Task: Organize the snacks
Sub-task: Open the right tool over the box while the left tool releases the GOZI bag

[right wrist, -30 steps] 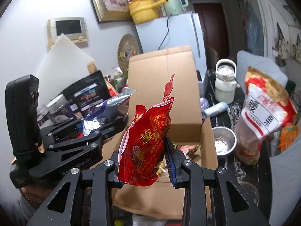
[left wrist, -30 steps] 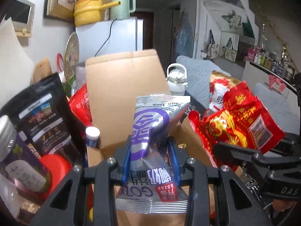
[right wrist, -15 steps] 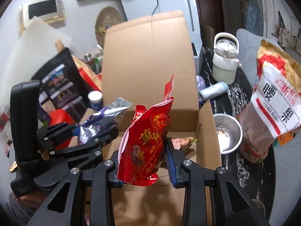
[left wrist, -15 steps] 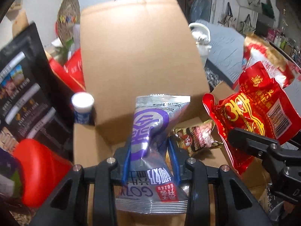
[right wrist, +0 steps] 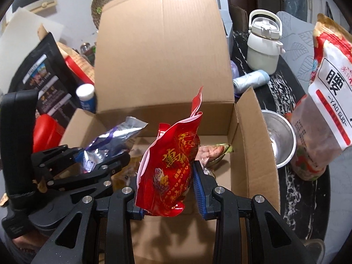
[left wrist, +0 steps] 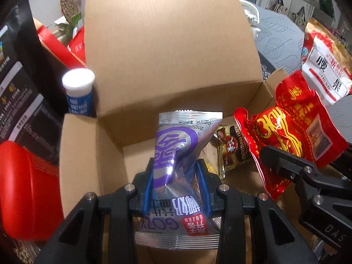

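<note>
My left gripper (left wrist: 176, 176) is shut on a silver and purple snack packet (left wrist: 178, 149) and holds it over the open cardboard box (left wrist: 92, 154). My right gripper (right wrist: 167, 176) is shut on a red snack bag (right wrist: 169, 167), also above the box (right wrist: 253, 149). The red bag shows in the left wrist view (left wrist: 286, 132); the silver packet shows in the right wrist view (right wrist: 114, 138). Some snack packs (left wrist: 233, 147) lie on the box floor, and in the right wrist view (right wrist: 211, 151) too.
The box's tall back flap (right wrist: 162, 50) stands upright. Left of the box are a red container (left wrist: 24, 189), a black pouch (right wrist: 41, 74) and a white-capped tube (left wrist: 78, 92). Right of it are a steel bowl (right wrist: 279, 138), a large nut bag (right wrist: 325, 101) and a white kettle (right wrist: 264, 44).
Both grippers have moved forward and down over the box with their packets still held. The box now fills more of both views.
</note>
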Demonstrator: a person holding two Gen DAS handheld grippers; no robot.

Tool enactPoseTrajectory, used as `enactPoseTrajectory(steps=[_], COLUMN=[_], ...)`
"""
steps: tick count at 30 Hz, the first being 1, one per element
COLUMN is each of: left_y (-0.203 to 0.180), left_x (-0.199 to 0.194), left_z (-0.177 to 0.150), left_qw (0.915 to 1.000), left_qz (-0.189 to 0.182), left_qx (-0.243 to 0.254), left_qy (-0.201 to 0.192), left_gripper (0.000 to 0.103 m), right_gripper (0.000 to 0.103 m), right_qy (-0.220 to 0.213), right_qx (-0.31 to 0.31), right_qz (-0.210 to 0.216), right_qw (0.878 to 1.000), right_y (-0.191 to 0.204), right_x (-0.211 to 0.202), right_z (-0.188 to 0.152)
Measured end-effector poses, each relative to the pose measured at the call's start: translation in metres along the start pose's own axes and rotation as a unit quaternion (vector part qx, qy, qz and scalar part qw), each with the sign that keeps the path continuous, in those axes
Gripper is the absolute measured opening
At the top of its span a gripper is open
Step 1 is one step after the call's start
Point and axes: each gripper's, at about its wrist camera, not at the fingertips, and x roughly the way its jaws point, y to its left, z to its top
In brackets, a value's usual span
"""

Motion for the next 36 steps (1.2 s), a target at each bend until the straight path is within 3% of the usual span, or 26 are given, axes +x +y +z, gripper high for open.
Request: enactPoseTrajectory(steps=[9,14,20,24,27,36], left_y=[-0.005,-0.002,0.0,-0.007,-0.012,-0.017], left_x=[0.021,0.028,0.026,0.021,0.01,-0.027], left_z=[0.001,0.007,-0.001,-0.003,-0.005,-0.008], left_qw=[0.9994,0.9988,0.9988,0.9989,0.9995,0.9999], left_qz=[0.005,-0.019,-0.019,-0.02,-0.018,-0.01], left_qx=[-0.003,-0.009,-0.015,-0.009,-0.002,0.0], left_qy=[0.036,0.045,0.043,0.041,0.026,-0.011], left_gripper=[0.035,0.035,0.039,0.05,0.083,0.085], right_gripper=[0.034,0.035,0.035,0.035,0.035,0.035], right_qy=[0.012,0.013,0.008,0.004,-0.003,-0.035], right_qx=[0.002,-0.006,-0.002,-0.008,-0.012,-0.023], right_qz=[-0.025,-0.055,-0.063,-0.074,-0.082,-0.102], right_qw=[1.0,0.998,0.998,0.997,0.997,0.994], right_y=[-0.002,-0.003,-0.005,0.001,0.003,0.01], right_x=[0.011,0.005,-0.008,-0.017,-0.026,-0.067], right_z=[-0.001,-0.001,-0.003,-0.006,-0.009,-0.017])
